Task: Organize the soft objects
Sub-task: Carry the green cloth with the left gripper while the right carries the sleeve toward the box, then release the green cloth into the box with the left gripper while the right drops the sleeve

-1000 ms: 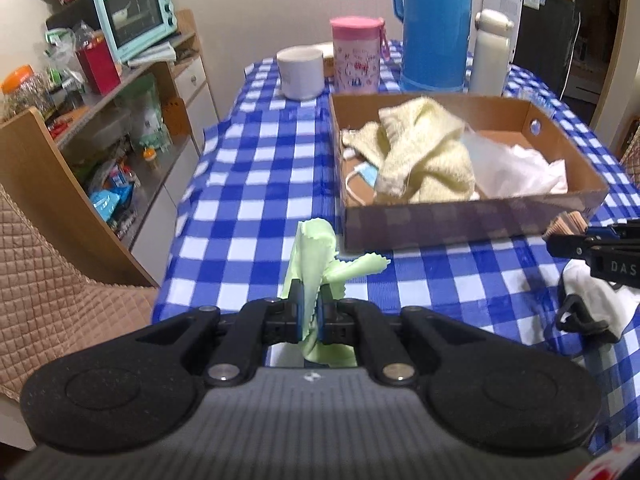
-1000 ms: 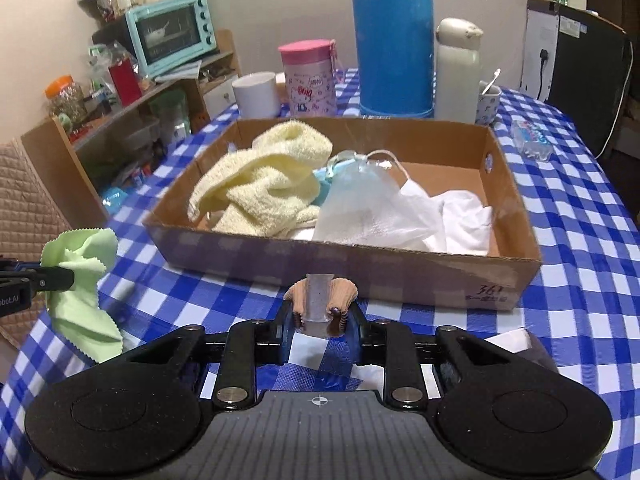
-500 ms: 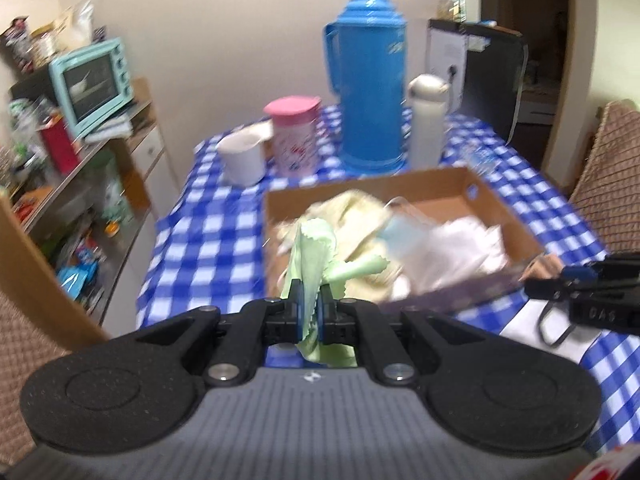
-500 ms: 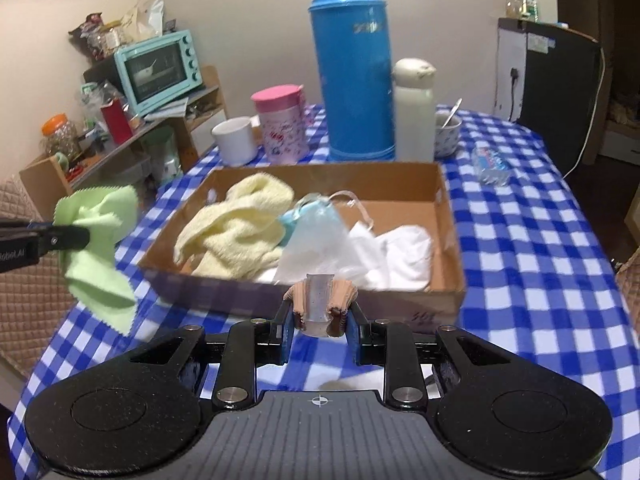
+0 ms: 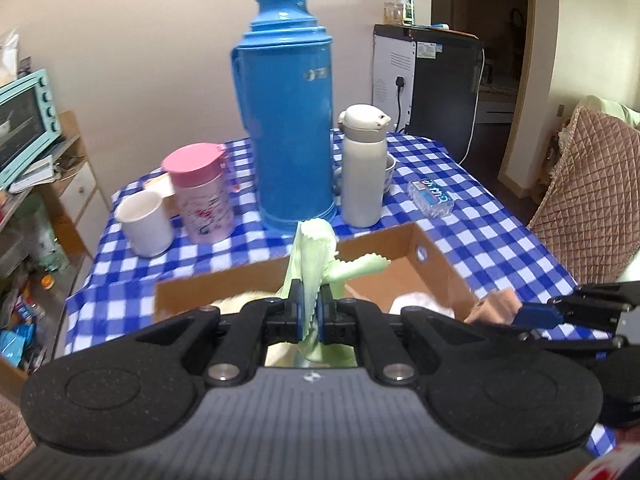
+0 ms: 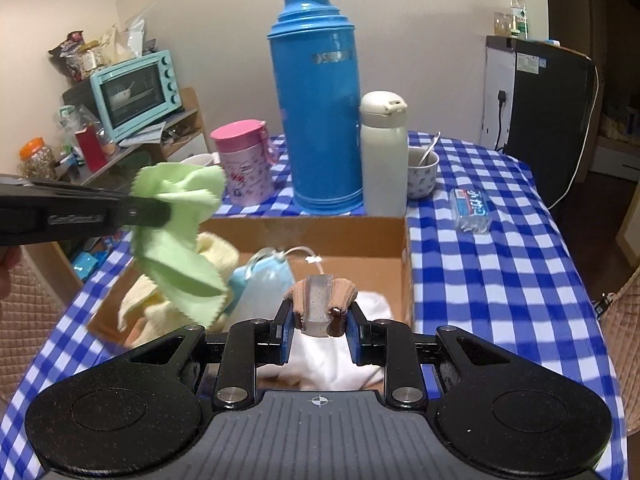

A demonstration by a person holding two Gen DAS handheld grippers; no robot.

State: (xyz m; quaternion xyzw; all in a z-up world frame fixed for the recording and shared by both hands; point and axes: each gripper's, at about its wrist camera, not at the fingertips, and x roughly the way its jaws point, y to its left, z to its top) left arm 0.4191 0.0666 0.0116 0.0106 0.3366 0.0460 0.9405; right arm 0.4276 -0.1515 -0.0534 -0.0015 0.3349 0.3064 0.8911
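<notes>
The left gripper (image 5: 310, 314) is clamped tight on a green cloth (image 5: 316, 256); the right gripper (image 6: 318, 330) pinches a tan rolled sock (image 6: 320, 300); both hang above the cardboard box (image 6: 304, 232), which holds a yellow towel (image 6: 212, 248) and a blue mask (image 6: 264, 276).

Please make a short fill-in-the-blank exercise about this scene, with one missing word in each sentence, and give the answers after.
1. The left hand-held gripper is shut on a light ____ cloth.
2. The right hand-held gripper holds a tan rolled item above the cardboard ____.
3. The tallest thing on the checked tablecloth is a ____ thermos.
4. The cup beside the thermos has a ____ lid.

Answers: green; box; blue; pink
</notes>
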